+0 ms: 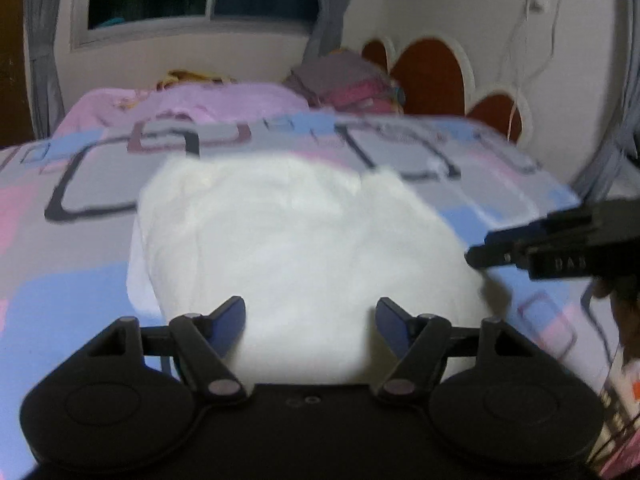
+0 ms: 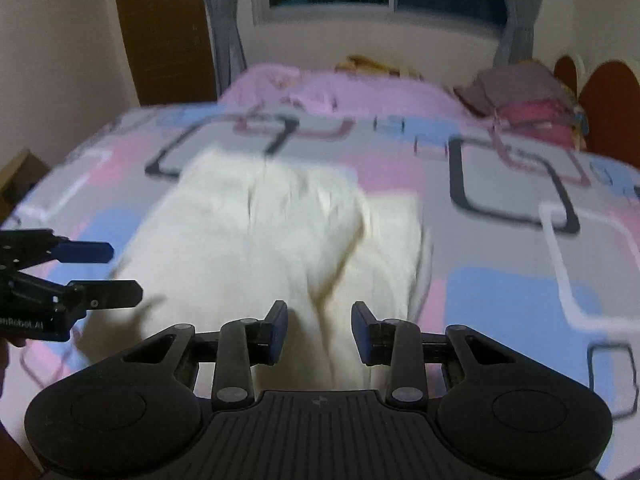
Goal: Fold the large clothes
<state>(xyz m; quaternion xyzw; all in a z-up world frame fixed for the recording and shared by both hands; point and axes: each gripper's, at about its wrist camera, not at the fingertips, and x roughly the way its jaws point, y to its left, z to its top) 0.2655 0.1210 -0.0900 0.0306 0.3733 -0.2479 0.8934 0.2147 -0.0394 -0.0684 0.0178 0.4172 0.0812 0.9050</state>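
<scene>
So far your white garment (image 1: pixel 304 248) lies bunched and partly doubled over near the bed's (image 1: pixel 80 184) front edge. Both your left gripper (image 1: pixel 310 322) and right gripper (image 2: pixel 319 330) hang spread above it, pinching nothing. Judging by its lumpy outline, most of the folding remains.

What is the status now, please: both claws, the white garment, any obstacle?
Left claw open, empty. Right claw open, empty. White garment lying rumpled on the patterned bedspread. Clothes pile far off, nothing blocking.
</scene>
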